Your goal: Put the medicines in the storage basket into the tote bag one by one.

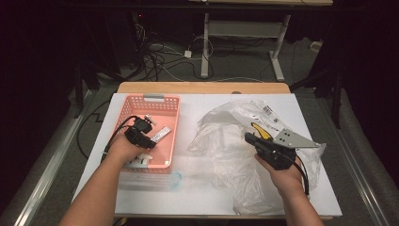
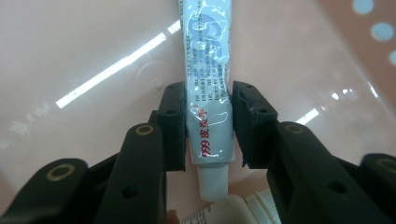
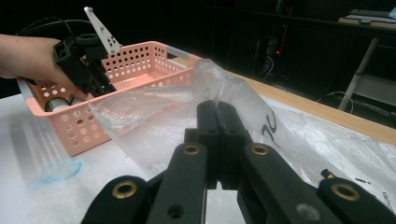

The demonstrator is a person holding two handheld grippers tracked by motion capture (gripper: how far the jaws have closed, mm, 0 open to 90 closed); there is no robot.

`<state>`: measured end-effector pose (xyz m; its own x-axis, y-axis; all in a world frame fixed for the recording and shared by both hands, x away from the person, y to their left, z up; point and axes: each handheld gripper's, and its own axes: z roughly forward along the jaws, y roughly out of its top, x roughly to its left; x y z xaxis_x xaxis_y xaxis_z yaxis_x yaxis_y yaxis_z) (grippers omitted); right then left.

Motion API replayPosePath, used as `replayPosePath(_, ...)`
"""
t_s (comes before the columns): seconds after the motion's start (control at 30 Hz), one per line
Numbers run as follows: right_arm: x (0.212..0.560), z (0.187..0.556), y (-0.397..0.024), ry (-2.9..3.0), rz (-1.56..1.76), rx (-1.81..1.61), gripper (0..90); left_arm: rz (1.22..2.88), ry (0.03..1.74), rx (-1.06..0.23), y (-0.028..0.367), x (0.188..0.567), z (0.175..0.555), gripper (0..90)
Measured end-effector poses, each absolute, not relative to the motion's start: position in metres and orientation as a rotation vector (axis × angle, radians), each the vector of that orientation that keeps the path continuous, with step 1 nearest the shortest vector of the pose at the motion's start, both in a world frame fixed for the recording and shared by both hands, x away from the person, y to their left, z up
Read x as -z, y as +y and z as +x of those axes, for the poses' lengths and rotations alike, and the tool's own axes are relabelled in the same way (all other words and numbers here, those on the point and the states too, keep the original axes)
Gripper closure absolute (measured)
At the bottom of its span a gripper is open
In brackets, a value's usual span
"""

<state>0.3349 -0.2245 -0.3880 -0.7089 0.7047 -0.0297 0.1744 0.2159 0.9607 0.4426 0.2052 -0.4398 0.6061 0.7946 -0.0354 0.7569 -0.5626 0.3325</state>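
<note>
A white and blue tube [image 2: 208,79] with red print lies on the floor of the pink basket [image 1: 153,98], cap toward the camera. My left gripper [image 2: 208,93] reaches down into the basket, and its pads [image 2: 173,121] press the tube from both sides. In the high view that gripper [image 1: 143,134] sits at the basket's middle beside the tube [image 1: 160,134]. My right gripper [image 1: 248,137] rests on a crumpled clear plastic bag [image 1: 221,136]. Its jaws are together [image 3: 217,105] and pinch the film of the bag [image 3: 154,107], which tents up at the tips.
Other small white items [image 1: 141,161] lie at the basket's near end, one with a white cap [image 2: 233,210]. A clear wrapper with a blue edge [image 1: 174,179] lies on the white tabletop in front of the basket. The bag holds a yellow piece [image 1: 259,129].
</note>
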Motion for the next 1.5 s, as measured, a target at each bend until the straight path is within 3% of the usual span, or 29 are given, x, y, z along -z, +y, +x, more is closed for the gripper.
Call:
replayPosePath(0.33, 0.386, 0.335, -0.225, 2.022, 0.809, -1.515, 90.0, 2.405, 1.258, -0.172, 0.214, 0.421, 0.435, 65.4)
replayPosePath(0.77, 0.384, 0.333, -0.227, 2.014, 0.802, -1.518, 90.0, 2.265, 1.219, -0.278, 0.217, 0.402, 0.404, 65.5)
replayPosePath(1.5, 0.381, 0.328, -0.229, 1.998, 0.803, -1.508, 90.0, 2.177, 1.122, -0.384, 0.213, 0.414, 0.358, 65.4)
